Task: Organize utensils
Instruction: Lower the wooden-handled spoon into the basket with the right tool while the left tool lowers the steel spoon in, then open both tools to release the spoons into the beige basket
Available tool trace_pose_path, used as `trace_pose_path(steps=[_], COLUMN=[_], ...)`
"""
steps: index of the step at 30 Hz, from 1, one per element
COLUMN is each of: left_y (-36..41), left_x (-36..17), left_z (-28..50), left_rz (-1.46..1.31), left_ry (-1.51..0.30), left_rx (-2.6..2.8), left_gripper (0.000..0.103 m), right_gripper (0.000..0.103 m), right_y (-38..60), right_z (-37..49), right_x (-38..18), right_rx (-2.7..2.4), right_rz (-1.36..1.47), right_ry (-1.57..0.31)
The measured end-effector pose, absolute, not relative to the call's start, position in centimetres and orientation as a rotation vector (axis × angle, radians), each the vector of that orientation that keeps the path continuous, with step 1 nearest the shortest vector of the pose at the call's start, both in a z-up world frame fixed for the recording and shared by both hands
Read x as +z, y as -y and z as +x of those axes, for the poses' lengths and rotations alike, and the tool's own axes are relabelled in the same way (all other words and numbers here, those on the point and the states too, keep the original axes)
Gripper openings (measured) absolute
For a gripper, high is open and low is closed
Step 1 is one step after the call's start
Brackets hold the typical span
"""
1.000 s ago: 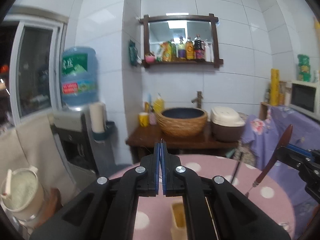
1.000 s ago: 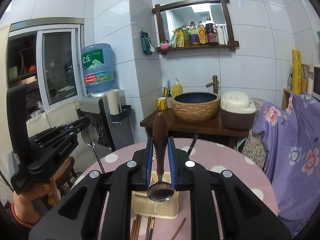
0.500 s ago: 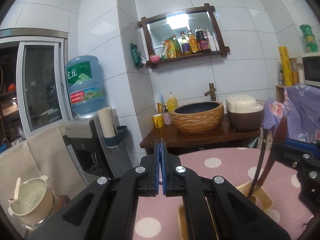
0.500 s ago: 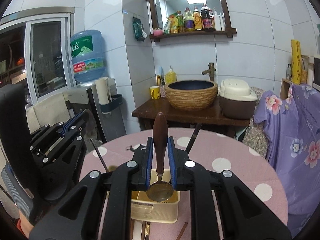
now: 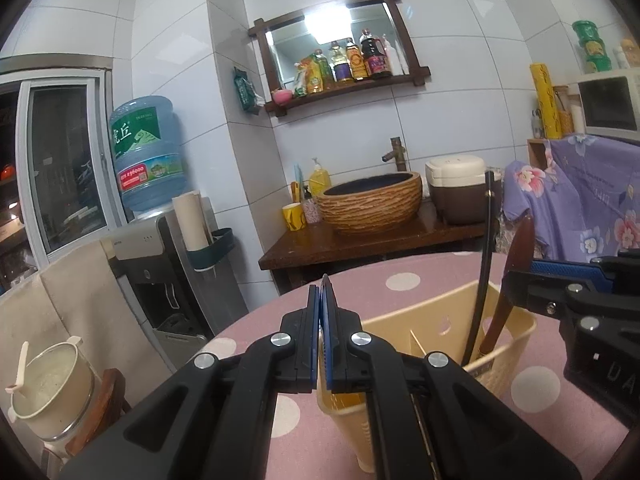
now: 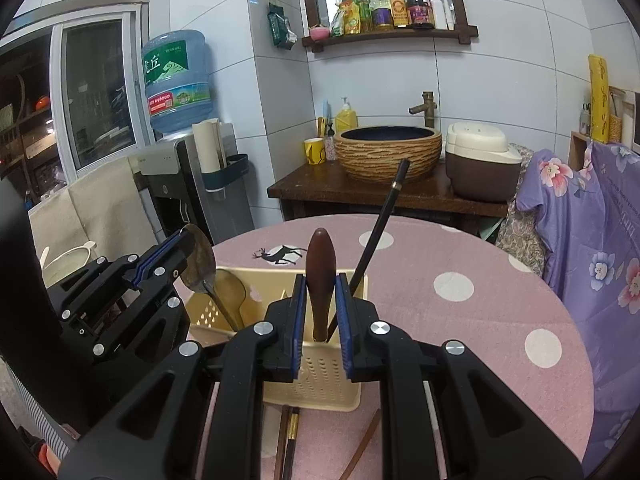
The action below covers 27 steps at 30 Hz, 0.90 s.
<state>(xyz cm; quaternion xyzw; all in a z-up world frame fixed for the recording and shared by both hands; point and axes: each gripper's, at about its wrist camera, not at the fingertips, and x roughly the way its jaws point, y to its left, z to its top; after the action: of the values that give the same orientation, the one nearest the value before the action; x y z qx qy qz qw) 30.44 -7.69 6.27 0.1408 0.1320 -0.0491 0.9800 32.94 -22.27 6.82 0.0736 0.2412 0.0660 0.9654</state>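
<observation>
A cream plastic utensil holder stands on the pink dotted table. My right gripper is shut on a brown wooden-handled spoon, its lower end down inside the holder. My left gripper is shut on the bowl of a metal spoon, whose handle points down into the holder's left compartment. A black chopstick leans in the holder.
Several chopsticks lie on the table in front of the holder. A wooden stand with a woven basin and rice cooker is behind the table. A water dispenser stands at left, a purple floral cloth at right.
Both grippers have come down over the holder. The wooden-handled spoon's end and the metal spoon's handle have gone from above the table into the holder.
</observation>
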Motion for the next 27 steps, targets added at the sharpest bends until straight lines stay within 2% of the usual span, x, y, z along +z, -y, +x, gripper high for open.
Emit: trace_pose_path(steps=[13,23,26,27], left_y=[7.8,7.2,6.9,6.8], left_x=[3.7,3.7,4.0,4.2], left_z=[31.0,30.7,30.1,29.7], left_rz=[0.290,0.255,0.244,0.239], left_ry=[-0.357,-0.374,-0.369,-0.363], left_rx=[-0.140,-0.163,-0.168,-0.167], left_gripper=[0.003,0.003,0.005,0.009], right_gripper=[0.016,0.016,0.019,0.023], right_y=[22.7,23.2,23.2,23.2], right_z=[32.9,32.6,32.1,31.9], right_x=[5.3,5.0,5.1,5.2], right_rx=[0.145,0.152,0.164,0.167], right_rz=[0.160,0.185,0.186,0.187], right_ry=[-0.508,-0.495,-0.475,-0.468])
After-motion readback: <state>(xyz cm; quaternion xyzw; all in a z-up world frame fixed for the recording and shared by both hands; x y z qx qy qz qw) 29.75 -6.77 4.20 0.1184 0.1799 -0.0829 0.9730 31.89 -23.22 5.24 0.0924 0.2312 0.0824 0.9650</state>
